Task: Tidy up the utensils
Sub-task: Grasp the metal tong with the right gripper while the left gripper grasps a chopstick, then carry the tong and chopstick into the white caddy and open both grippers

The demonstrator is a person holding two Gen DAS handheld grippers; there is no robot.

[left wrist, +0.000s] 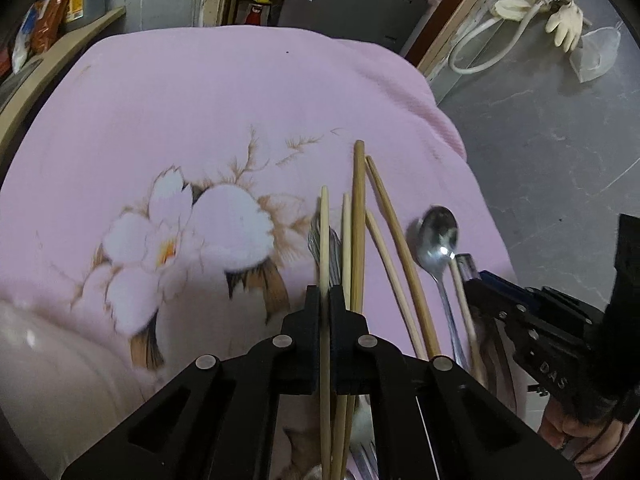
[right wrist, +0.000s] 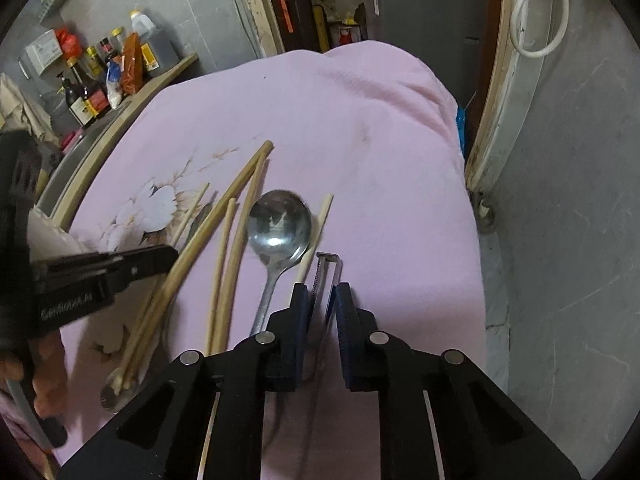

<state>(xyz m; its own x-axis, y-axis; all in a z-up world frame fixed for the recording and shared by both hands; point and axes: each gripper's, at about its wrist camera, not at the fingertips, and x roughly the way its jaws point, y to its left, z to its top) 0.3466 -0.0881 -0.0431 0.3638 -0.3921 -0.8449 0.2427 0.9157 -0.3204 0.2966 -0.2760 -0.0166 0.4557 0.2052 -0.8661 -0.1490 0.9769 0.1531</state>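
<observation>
Pink flowered cloth (right wrist: 360, 120) carries chopsticks (right wrist: 236, 216) and a spoon (right wrist: 280, 224). Left gripper (left wrist: 325, 300) pinches one chopstick (left wrist: 325, 240); its body reads "GenRobot.AI". Right gripper (right wrist: 322, 300), marked "DAS", stands slightly spread around a peeler (right wrist: 326, 276).

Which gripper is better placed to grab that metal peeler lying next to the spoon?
Right. The right hand-held gripper already straddles the peeler with its jaws apart, beside the spoon. The left hand-held gripper is closed on a chopstick, so it is occupied.
</observation>
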